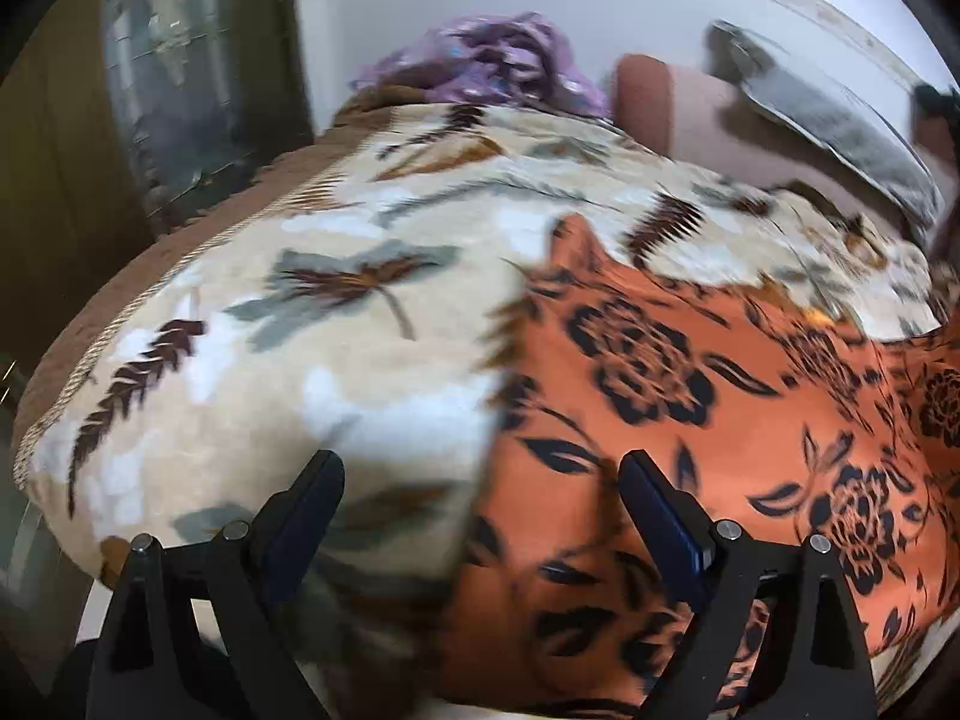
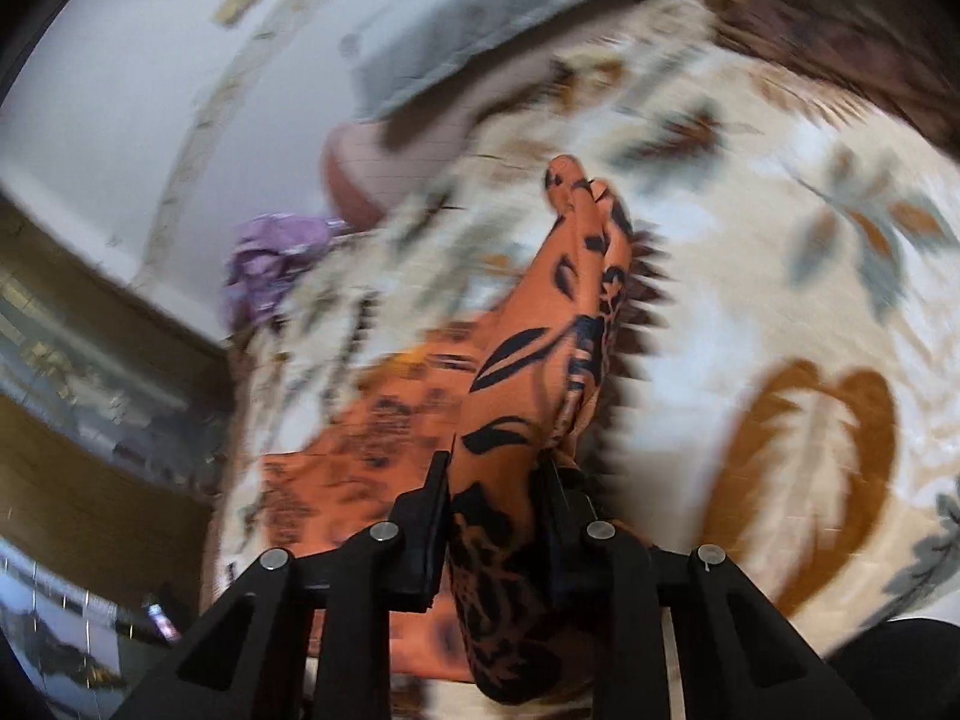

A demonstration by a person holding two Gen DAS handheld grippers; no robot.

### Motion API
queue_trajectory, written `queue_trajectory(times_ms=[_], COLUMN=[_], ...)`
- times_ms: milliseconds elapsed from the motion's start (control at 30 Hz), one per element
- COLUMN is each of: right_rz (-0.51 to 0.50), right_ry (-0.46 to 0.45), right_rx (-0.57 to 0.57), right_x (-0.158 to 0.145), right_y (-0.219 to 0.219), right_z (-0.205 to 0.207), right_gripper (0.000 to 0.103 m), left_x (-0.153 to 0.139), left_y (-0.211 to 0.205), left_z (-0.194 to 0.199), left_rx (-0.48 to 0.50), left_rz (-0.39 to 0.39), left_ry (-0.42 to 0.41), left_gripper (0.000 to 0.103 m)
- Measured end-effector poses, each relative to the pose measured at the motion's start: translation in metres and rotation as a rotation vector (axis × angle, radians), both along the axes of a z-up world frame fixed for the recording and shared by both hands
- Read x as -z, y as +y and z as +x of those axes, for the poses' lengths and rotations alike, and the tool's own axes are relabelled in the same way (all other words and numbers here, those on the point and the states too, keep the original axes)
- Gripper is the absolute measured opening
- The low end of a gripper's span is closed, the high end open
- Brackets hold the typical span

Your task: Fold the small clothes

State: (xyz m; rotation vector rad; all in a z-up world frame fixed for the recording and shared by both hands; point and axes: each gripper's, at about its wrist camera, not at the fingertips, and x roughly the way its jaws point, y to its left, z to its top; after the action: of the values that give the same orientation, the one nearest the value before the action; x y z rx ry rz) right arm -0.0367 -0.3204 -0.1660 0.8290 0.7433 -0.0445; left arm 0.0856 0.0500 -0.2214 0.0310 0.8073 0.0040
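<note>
An orange garment with black flower print (image 1: 690, 420) lies spread on a cream blanket with a leaf pattern (image 1: 270, 312) on a bed. My left gripper (image 1: 480, 480) is open and empty, hovering over the garment's left edge. My right gripper (image 2: 495, 474) is shut on a bunched fold of the orange garment (image 2: 540, 372) and holds it lifted above the blanket (image 2: 780, 276). The rest of the garment trails down to the left in the right wrist view.
A purple cloth (image 1: 480, 60) lies at the far end of the bed; it also shows in the right wrist view (image 2: 270, 258). A pink pillow (image 1: 648, 96) and a grey cloth (image 1: 828, 120) lie by the white wall. A dark cabinet (image 1: 90, 150) stands left of the bed.
</note>
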Motion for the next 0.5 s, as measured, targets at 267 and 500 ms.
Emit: queue_trajectory(times_ms=[267,500], right_rz=[0.047,0.192], right_ry=[-0.014,0.062], right_rx=[-0.211,-0.348], right_x=[-0.033,0.017], right_y=[0.121,0.177], right_z=[0.076,0.098], right_gripper=[0.008,0.008], left_x=[-0.013,-0.01], left_y=[0.073,0.103], left_z=[-0.001,-0.008], left_rx=[-0.18,-0.212], left_rz=[-0.04,-0.141], left_ry=[-0.043,-0.048], left_gripper=[0.093,0.093])
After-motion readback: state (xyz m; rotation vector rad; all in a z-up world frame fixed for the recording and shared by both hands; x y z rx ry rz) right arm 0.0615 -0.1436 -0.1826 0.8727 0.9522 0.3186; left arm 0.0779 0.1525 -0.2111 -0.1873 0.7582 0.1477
